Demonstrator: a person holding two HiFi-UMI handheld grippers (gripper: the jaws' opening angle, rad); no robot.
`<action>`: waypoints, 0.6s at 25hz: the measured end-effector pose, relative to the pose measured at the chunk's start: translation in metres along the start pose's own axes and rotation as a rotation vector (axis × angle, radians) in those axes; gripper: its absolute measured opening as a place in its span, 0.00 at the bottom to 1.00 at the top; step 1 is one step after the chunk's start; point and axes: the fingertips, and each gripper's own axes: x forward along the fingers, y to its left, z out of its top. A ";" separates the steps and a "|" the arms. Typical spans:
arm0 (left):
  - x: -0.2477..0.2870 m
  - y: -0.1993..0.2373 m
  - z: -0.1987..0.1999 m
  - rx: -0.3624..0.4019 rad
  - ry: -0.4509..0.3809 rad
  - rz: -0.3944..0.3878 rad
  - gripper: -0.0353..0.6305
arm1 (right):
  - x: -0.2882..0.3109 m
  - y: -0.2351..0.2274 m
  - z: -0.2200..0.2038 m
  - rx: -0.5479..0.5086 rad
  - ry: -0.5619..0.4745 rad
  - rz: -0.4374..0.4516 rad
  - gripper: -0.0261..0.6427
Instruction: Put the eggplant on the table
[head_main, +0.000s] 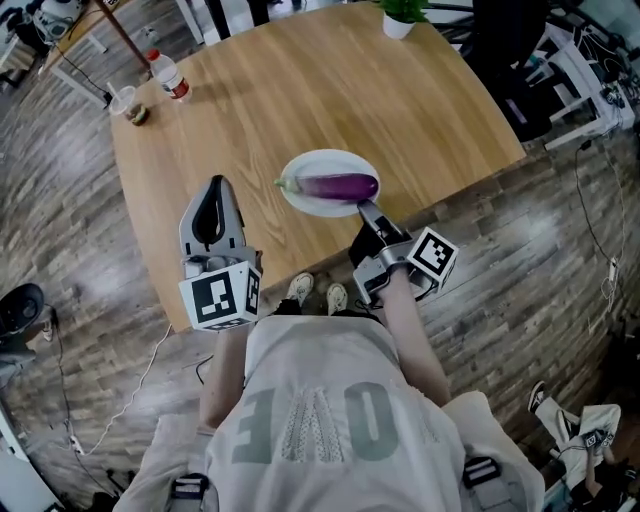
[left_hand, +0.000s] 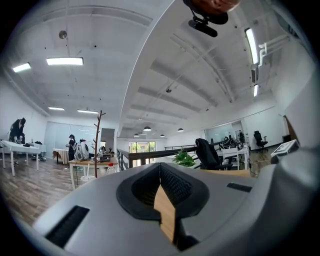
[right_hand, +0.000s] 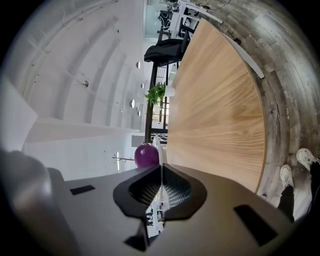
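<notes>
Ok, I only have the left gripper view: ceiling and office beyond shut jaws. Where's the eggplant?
Observer: The eggplant lies on a white plate on the table, to the right of the left gripper.
Operator: Is the right gripper holding it?
Observer: No. The right gripper is shut with nothing between its jaws, and its tip is at the plate's near rim, close to the eggplant.
Operator: Anything else close to the plate?
Observer: No. A bottle and a cup stand at the far left corner, and a potted plant stands at the far edge.

Large pale letters on shirt, an O legible, rest unclear
</notes>
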 end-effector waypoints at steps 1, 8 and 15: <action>0.001 0.002 0.001 0.001 -0.002 0.003 0.07 | 0.008 -0.003 0.001 0.000 0.005 0.000 0.08; 0.002 0.020 0.000 0.007 -0.008 0.034 0.07 | 0.058 -0.032 0.006 0.010 0.022 -0.011 0.08; -0.002 0.032 -0.005 0.020 0.010 0.071 0.07 | 0.087 -0.058 0.008 -0.004 0.044 -0.076 0.08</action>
